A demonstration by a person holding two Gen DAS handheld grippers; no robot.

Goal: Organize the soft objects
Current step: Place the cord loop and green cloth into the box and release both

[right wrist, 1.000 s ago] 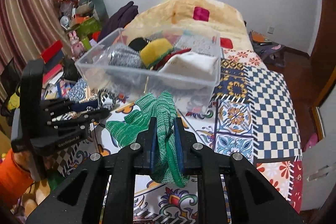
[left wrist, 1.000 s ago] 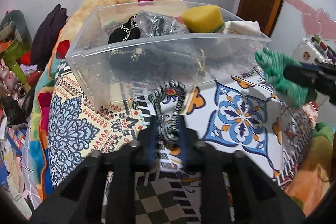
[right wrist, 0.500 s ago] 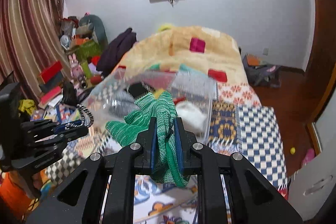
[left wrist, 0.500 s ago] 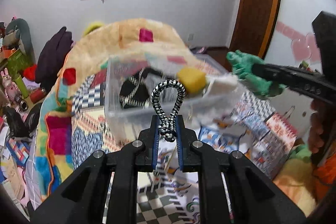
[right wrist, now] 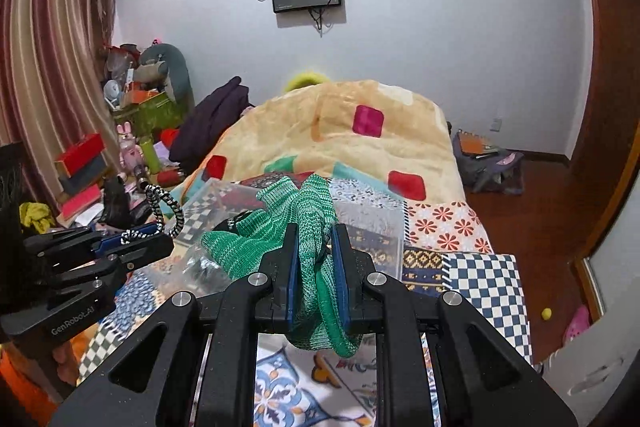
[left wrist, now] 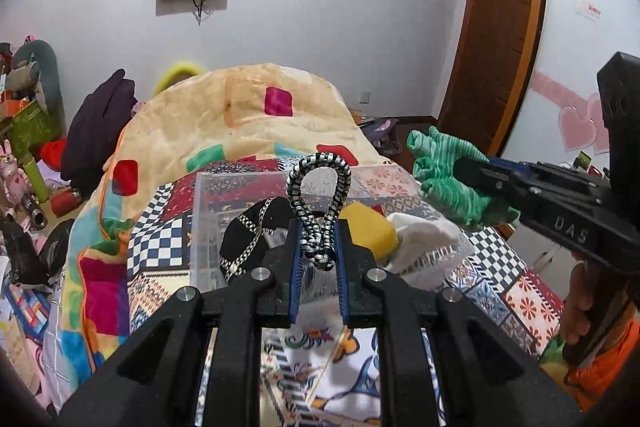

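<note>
My left gripper (left wrist: 318, 227) is shut on a black-and-white braided rope loop (left wrist: 319, 187), held up above the near wall of a clear plastic bin (left wrist: 208, 219) on the bed. The bin holds a yellow sponge (left wrist: 370, 227), a white cloth (left wrist: 424, 233) and a black-and-white pouch (left wrist: 248, 231). My right gripper (right wrist: 314, 233) is shut on a green knit glove (right wrist: 304, 219), raised over the bin (right wrist: 372, 235). The right gripper with the glove (left wrist: 444, 179) shows at the right of the left wrist view; the left gripper with the rope (right wrist: 164, 207) shows at the left of the right wrist view.
The bin sits on a patterned patchwork bedspread (right wrist: 480, 267) with a beige blanket (right wrist: 360, 131) behind it. Cluttered toys and boxes (right wrist: 132, 131) line the left side by the curtain. A wooden door (left wrist: 496, 27) and a bag on the floor (right wrist: 488, 163) lie to the right.
Both grippers have lifted higher and tilted up, so the bin now lies lower and farther in both views. Each keeps its hold on its object.
</note>
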